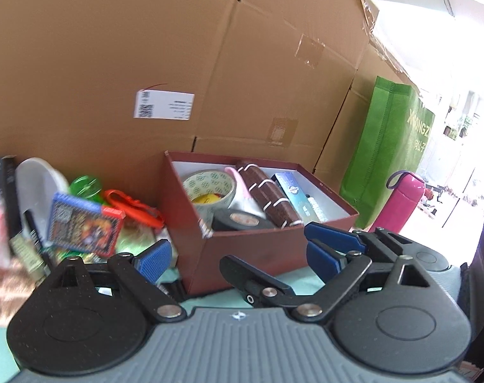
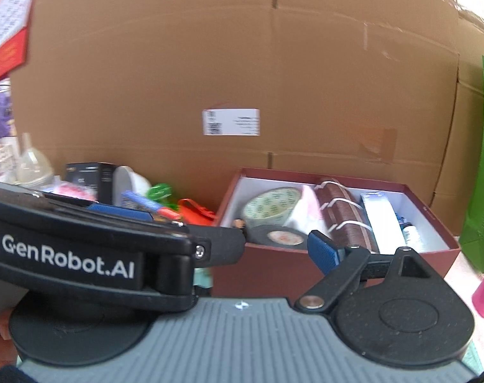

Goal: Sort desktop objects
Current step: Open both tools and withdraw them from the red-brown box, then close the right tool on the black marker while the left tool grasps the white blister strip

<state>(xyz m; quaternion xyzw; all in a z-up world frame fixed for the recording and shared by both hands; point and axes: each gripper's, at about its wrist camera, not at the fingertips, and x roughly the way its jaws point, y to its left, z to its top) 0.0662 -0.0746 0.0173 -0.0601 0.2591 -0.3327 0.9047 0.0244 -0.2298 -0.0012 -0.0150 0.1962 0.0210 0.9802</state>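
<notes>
One red box (image 1: pixel 251 255) — two tape rolls (image 1: pixel 210 188) (inside)

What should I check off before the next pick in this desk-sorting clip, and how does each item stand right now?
1. Left gripper empty: ok, jaws wide, nothing between them.
2. Right gripper empty: ok, nothing between its jaws.
3. Grippers clear of each other: cannot tell. They crowd side by side, and the left one blocks half the right wrist view.
4. Room in the red box: ok, bare white floor shows beside the packing tape roll.
5. Next target in view: ok, a blue-and-red card pack lies left of the box.
</notes>
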